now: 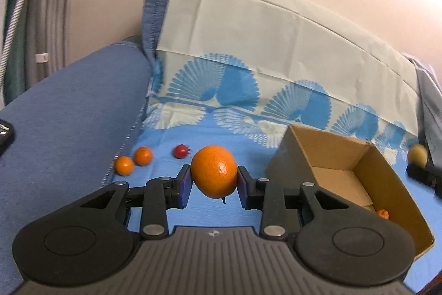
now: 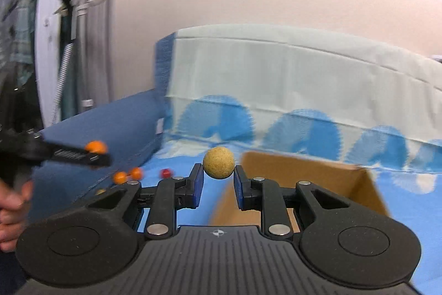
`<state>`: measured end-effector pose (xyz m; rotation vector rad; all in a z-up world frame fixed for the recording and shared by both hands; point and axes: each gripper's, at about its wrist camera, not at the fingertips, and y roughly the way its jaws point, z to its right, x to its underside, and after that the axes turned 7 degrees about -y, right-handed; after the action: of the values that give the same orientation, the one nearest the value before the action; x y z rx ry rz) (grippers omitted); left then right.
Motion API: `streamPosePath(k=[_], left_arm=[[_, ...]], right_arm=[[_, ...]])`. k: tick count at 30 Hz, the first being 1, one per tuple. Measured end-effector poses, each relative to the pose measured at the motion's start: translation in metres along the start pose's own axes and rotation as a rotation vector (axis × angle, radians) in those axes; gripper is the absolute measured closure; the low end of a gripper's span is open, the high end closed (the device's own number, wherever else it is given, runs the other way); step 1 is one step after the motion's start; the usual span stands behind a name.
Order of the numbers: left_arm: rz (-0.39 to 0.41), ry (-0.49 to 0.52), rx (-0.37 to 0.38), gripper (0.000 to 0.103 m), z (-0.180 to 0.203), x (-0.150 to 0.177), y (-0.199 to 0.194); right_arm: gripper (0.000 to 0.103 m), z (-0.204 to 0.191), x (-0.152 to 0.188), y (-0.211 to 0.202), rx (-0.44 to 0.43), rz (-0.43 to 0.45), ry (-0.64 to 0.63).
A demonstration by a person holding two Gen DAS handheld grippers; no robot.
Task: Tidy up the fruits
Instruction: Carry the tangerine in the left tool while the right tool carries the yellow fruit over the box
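Note:
My left gripper (image 1: 214, 181) is shut on a large orange (image 1: 214, 170) and holds it above the blue cloth, left of an open cardboard box (image 1: 345, 176). One small orange fruit (image 1: 383, 213) lies inside the box. My right gripper (image 2: 218, 180) is shut on a tan round fruit (image 2: 218, 162), held above the near left corner of the box (image 2: 304, 173). Two small oranges (image 1: 124, 165) (image 1: 143, 156) and a red cherry tomato (image 1: 181, 151) lie on the cloth to the left. In the right wrist view the left gripper (image 2: 80, 155) with its orange (image 2: 95, 147) shows at far left.
A blue sofa armrest (image 1: 69, 115) rises on the left. A pale cloth with blue fan prints (image 1: 276, 46) covers the seat and backrest. A dark device (image 1: 5, 133) lies on the armrest. A hand (image 2: 11, 201) shows at the left edge.

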<state>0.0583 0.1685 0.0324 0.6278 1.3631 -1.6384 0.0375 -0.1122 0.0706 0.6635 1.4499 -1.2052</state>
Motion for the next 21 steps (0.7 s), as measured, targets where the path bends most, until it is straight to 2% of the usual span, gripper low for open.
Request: streamPosePath(k=[4,6,8,9,11,21], left_arm=[[-0.005,0.071,0.026,0.065,0.023,0.010,0.007],[-0.007,0.105,0.039,0.065,0.034,0.016,0.010],[-0.022,0.132,0.056,0.065,0.045,0.023,0.014],[-0.029,0.143,0.060,0.065,0.050,0.025,0.018],[-0.040,0.164,0.071,0.065,0.059,0.030,0.024],[-0.052,0.191,0.124,0.065,0.087,0.042,0.037]], right_arm=[[0.078,0.042,0.007,-0.006,0.071,0.000,0.011],[0.078,0.059,0.018,-0.010,0.101,-0.003,0.076],[0.079,0.074,0.033,-0.007,0.120,-0.051,0.173],[0.079,0.079,0.035,-0.007,0.141,-0.055,0.183],[0.079,0.085,0.038,-0.014,0.164,-0.033,0.186],[0.079,0.099,0.052,-0.018,0.236,-0.074,0.129]])
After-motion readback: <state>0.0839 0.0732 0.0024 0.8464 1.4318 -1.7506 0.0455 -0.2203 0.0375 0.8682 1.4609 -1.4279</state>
